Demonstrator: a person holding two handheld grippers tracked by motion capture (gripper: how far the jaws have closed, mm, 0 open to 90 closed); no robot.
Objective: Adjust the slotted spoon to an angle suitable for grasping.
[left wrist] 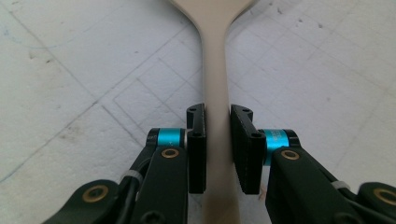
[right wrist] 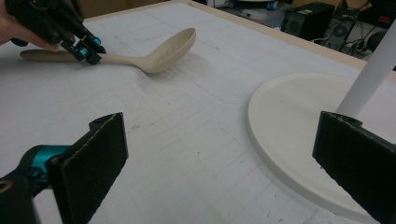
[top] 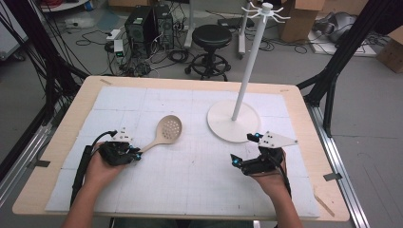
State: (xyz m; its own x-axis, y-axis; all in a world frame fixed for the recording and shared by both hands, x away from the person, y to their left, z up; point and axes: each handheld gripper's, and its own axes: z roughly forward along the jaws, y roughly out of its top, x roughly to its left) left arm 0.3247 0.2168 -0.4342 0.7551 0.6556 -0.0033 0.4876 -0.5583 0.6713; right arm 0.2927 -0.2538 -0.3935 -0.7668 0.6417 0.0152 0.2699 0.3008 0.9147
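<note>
Slotted spoon lies left of tabletop centre, bowl toward far edge. Left tool straddles handle, jaws just beside it, contact unclear. Right tool spread wide near front-right, beside rack base. Open mat between tools.

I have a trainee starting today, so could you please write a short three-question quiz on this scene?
1. True or false: the right gripper holds the slotted spoon.
2. The left gripper has its jaws on which part of the spoon: A bowl, B handle, C rim?
3. What stands on the round white base?

Key: 1 false, its jaws are wide apart and empty. 2 B. 3 a white pole topped with hooks.
</note>
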